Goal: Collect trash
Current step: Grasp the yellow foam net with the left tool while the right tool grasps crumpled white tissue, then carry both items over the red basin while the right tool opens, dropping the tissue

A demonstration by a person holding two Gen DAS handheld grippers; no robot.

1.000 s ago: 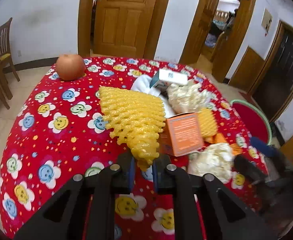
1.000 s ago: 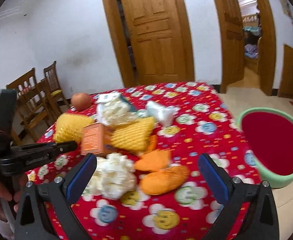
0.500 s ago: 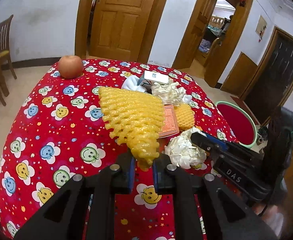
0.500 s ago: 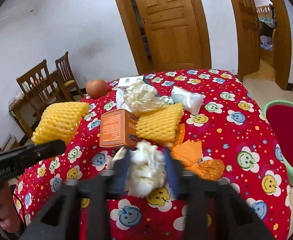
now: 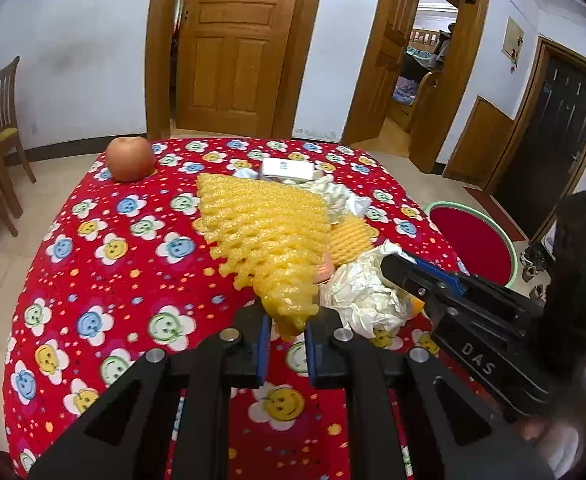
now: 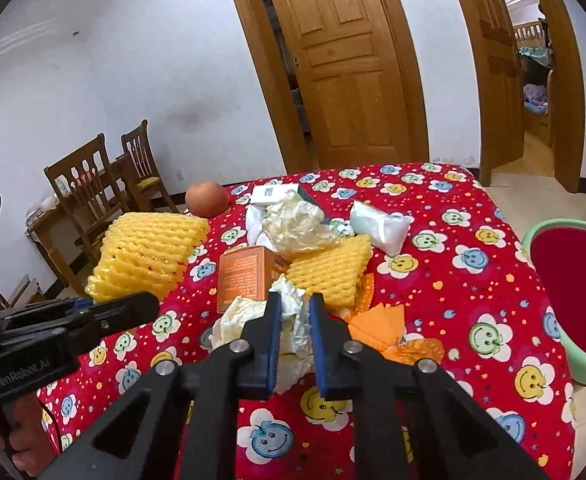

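- Pickup step, I judge: left claw (image 5: 287,334) pinches the yellow foam fruit net (image 5: 265,232), lifted over the counter (image 5: 93,248)
- Right claw (image 6: 295,320) is clamped on the crumpled white paper wad (image 6: 249,318) beside the orange carton (image 6: 245,280)
- Next: carry both to the green-rimmed red bin (image 6: 569,296) right of the carton, then release

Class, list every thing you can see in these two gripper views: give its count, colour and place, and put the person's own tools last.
foam fruit net: 2, yellow, one held up, one on the table
crumpled paper: 2, white, one gripped, one mid-table
carton: 1, orange, mid-table
wrappers: orange, near edge
packet: 1, white, right of the pile
flat box: 1, white, far side
apple: 1, red-orange, far left corner
bin: 1, green, red-lined, on the floor
tablecloth: 1, red, flowered
chairs: wooden, by the wall
left hand-held gripper: shut on net
right hand-held gripper: shut on paper
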